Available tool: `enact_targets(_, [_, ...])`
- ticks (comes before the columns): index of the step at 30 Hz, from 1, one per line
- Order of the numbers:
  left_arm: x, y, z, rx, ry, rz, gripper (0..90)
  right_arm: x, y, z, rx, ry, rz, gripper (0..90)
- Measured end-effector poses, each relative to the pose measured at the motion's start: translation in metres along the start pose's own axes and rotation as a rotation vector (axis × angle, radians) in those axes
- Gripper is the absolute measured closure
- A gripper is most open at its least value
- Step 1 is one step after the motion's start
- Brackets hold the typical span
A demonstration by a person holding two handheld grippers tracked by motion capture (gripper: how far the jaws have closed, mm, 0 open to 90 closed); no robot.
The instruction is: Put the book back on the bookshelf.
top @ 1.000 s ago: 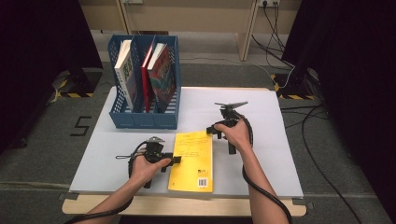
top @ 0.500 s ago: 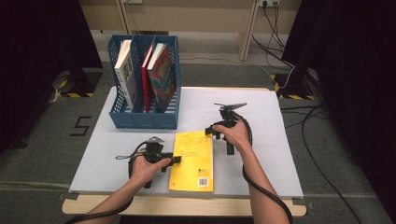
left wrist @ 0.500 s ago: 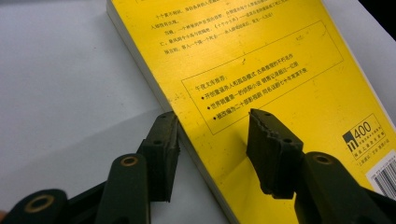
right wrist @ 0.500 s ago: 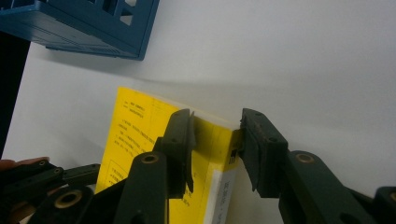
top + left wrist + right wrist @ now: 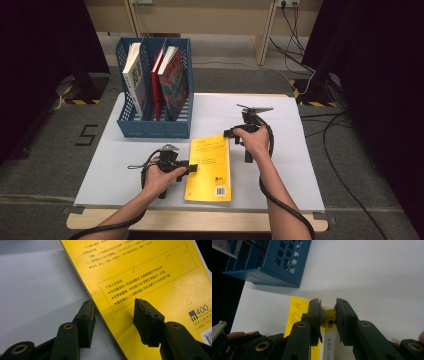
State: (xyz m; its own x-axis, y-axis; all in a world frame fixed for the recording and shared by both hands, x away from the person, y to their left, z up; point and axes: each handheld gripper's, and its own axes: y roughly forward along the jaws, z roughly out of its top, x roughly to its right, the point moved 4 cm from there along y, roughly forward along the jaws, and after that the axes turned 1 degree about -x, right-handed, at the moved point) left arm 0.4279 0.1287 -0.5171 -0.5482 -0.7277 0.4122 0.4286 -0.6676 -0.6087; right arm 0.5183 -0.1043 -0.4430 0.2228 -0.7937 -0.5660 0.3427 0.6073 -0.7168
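I am closing my right gripper squarely across the yellow book's spine while my spread left gripper steadies its edge.

I count four books in all. One yellow book lies flat on the bench. Three more stand in the file rack: one white-covered book, one red book and one book with a picture cover. There is one blue file rack, and I make out three compartments in it. I have two tongs at the yellow book: the left tongs and the right tongs. One bench carries it all.
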Motion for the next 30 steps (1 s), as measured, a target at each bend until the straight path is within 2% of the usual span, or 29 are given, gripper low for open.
enact_targets(5, [0.003,0.003,0.007,0.025,0.022,-0.002,49.0,0.0,-0.01,0.004,0.037,0.018,-0.002,75.7])
enact_targets(7, [0.004,0.003,0.01,0.033,0.045,0.015,46.7,0.0,-0.014,0.006,0.055,0.023,-0.004,75.9])
enact_targets(11, [0.005,0.002,0.014,0.045,0.064,0.02,45.7,0.001,-0.02,0.008,0.084,0.034,-0.013,76.2])
enact_targets(30, [0.011,-0.006,0.037,0.084,0.092,0.022,43.2,-0.007,-0.036,0.02,0.171,0.027,-0.067,76.6])
